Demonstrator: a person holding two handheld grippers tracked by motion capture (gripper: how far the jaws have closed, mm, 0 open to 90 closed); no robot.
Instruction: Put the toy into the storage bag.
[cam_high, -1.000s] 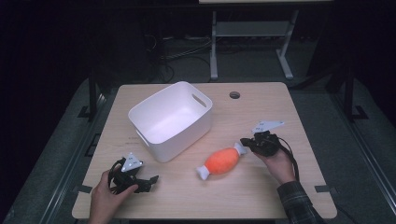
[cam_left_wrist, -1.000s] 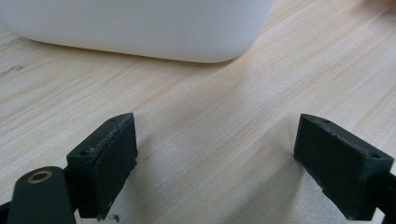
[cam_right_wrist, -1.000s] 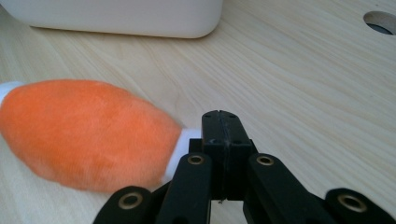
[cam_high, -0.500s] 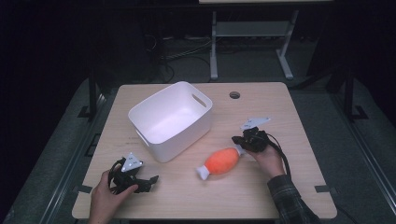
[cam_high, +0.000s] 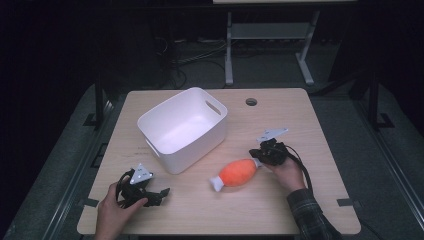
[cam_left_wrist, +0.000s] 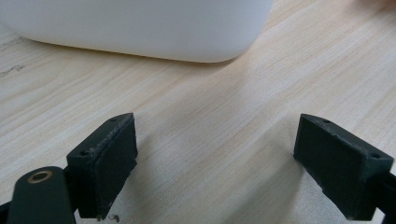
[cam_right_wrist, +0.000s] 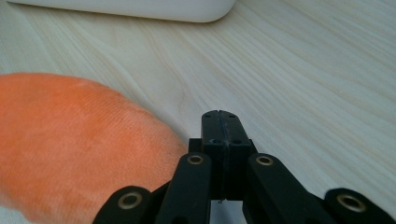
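An orange plush toy (cam_high: 239, 172) with white ends lies on the wooden table, right of the white bin (cam_high: 197, 150). My right gripper (cam_high: 256, 154) rests at the toy's right end, shut, with nothing between its pads. In the right gripper view the closed tips (cam_right_wrist: 219, 116) lie on the wood just beside the orange plush (cam_right_wrist: 70, 140), and the bin's edge (cam_right_wrist: 140, 9) is far ahead. My left gripper (cam_high: 164, 192) sits near the front left of the table, open and empty. In the left gripper view its jaws (cam_left_wrist: 215, 140) stand wide apart over bare wood, facing the bin (cam_left_wrist: 140, 28).
The bin is empty and has handle slots. A round cable hole (cam_high: 251, 101) is in the table near its back edge. Dark floor, cables and a metal stand leg (cam_high: 229, 50) lie beyond the table.
My right gripper has shifted a little to the left, closer to the toy's end. The toy, the bin and the left gripper have stayed put.
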